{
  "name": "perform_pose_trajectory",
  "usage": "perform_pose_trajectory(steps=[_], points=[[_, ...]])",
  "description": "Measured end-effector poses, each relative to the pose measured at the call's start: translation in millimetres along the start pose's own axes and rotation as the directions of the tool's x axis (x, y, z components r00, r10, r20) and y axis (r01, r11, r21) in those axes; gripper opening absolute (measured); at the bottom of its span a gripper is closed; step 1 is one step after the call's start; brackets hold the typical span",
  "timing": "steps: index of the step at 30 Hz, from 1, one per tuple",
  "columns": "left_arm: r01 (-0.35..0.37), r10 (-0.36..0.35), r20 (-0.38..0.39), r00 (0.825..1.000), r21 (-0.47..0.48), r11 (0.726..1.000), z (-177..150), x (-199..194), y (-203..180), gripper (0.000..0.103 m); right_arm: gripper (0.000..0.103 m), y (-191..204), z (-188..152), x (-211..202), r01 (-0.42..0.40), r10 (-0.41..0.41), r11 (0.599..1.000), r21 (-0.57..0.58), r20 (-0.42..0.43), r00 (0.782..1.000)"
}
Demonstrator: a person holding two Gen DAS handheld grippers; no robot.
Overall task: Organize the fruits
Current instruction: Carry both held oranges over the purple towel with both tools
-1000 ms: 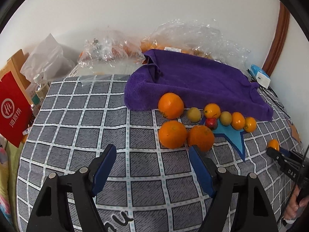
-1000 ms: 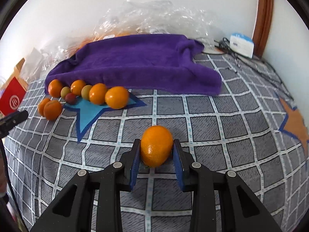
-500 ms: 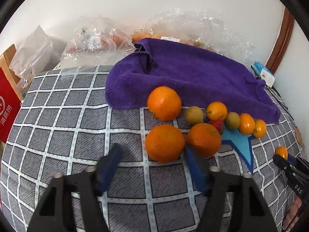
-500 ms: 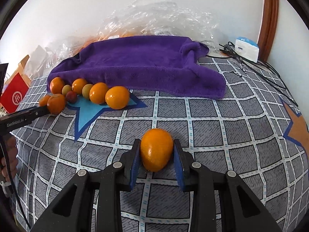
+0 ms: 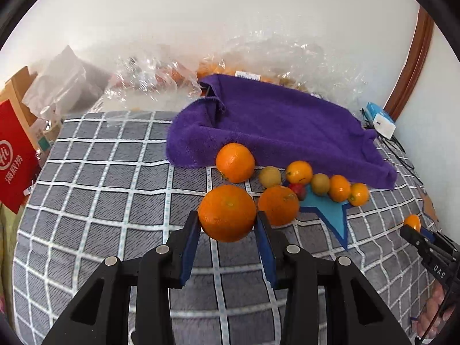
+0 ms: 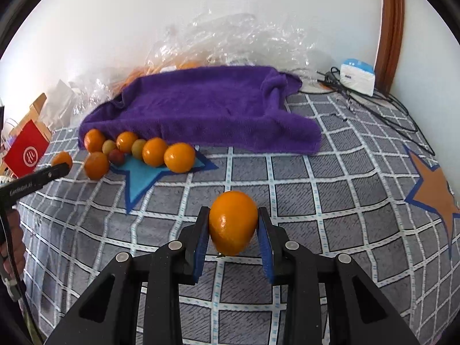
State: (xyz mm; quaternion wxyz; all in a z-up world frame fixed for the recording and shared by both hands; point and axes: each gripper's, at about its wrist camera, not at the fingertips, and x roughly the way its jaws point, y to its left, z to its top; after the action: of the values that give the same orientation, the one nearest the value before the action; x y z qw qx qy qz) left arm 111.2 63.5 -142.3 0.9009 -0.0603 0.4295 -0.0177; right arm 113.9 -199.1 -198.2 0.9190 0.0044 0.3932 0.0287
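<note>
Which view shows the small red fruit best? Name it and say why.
The right wrist view. There the small red fruit lies almost whole on the tip of the blue star, beside a green fruit. In the left wrist view the red fruit is half hidden behind a big orange.

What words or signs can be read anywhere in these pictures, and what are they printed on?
"DAS": white letters on the right gripper, seen in the left view.
"海底捞", under a round white logo: red bag.
White lettering on the left gripper, seen in the right view: too blurred to read.
White label behind the purple towel: too small to read.
Blue and white box: print too small to read.
</note>
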Motion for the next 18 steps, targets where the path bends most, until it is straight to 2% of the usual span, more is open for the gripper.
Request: perform_pose_trajectory(steps=[9,18], points=[[-0.001,0.002,0.051,0.999,-0.029,1.0,1,-37,2,0.037,0.032,8,21,-31,0.029,-0.029,1.0,0.001,0.054,0.998],[-0.041,0.041,0.091,0.995,0.004,0.999,13,-49,-9,0.037,0.032,11,44,-39,0.032,-0.03,0.999,-0.017,0.107,0.994]])
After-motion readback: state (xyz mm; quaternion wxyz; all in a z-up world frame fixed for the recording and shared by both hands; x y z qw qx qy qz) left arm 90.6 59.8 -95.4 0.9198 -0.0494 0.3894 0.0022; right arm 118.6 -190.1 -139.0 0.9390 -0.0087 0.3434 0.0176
